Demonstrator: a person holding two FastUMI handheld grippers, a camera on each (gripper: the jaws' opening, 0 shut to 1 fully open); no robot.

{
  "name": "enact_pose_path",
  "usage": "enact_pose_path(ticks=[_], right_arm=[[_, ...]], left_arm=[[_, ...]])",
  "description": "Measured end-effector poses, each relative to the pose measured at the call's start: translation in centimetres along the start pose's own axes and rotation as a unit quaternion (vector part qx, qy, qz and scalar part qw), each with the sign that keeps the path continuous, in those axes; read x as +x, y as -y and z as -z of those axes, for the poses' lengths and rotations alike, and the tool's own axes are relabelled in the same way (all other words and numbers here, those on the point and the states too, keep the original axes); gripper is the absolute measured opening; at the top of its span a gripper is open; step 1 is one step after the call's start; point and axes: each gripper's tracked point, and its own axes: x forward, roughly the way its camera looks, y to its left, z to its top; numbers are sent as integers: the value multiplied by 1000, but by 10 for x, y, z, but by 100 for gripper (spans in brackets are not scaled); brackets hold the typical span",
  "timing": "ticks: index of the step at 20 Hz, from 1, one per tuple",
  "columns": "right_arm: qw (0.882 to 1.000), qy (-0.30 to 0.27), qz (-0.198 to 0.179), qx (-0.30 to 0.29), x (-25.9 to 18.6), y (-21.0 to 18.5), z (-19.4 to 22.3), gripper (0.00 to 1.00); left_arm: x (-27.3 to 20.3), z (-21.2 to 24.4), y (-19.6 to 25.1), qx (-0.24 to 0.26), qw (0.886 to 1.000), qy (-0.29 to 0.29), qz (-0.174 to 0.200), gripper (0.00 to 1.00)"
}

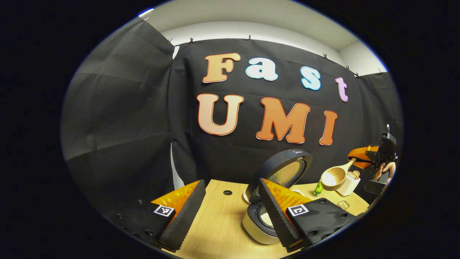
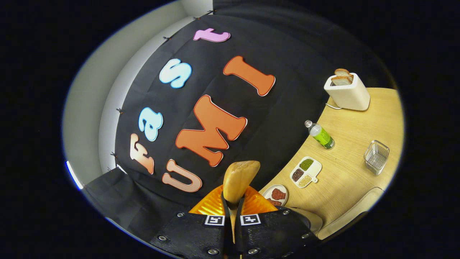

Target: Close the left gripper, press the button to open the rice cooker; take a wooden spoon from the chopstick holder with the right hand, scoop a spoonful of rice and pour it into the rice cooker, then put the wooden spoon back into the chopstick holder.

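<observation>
Rice cooker (image 1: 267, 201) sits on the worktop (image 1: 219, 230) with its lid (image 1: 284, 172) up, just in front of the left tool (image 1: 230, 212), whose fingers are spread wide with nothing between them; the right one partly covers the pot opening in the left gripper view. We see the right tool (image 1: 359, 158) farther off at the right of that view, a hand behind it, carrying the wooden spoon (image 1: 336, 176) by its handle with the bowl hanging toward the cooker and above a pale toaster (image 1: 348, 183). In the right gripper view the right tool (image 2: 231, 212) is closed on the spoon (image 2: 239, 178), handle pinched between both fingers, the bowl edge-on above them. That view is rolled, showing the toaster (image 2: 346, 93), a green bottle (image 2: 321, 135), a wire basket (image 2: 376, 156), a divided dish of grains (image 2: 304, 172) and a small plate (image 2: 276, 194) on the worktop. We judge the spoon is taken and the scoop comes next; we cannot tell whether it holds rice. We cannot tell which object is the chopstick holder. For a clean scoop we would keep the grip firm near the handle end, bring the bowl level, enter the grain at a shallow angle and lift slowly, keeping it level over to the open pot. Left tool should stay clear of the pot mouth.
</observation>
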Motion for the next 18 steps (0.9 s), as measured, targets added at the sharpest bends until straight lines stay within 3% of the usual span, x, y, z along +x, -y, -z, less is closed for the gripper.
enact_pose_path(ticks=[7, 18], right_arm=[[995, 14, 3, -99, 19, -21, 8, 1], [965, 40, -17, -257, 26, -56, 15, 2]], left_arm=[[1, 1, -26, -16, 1000, -1, -23, 99], [6, 6, -31, -18, 999, -2, -34, 98]])
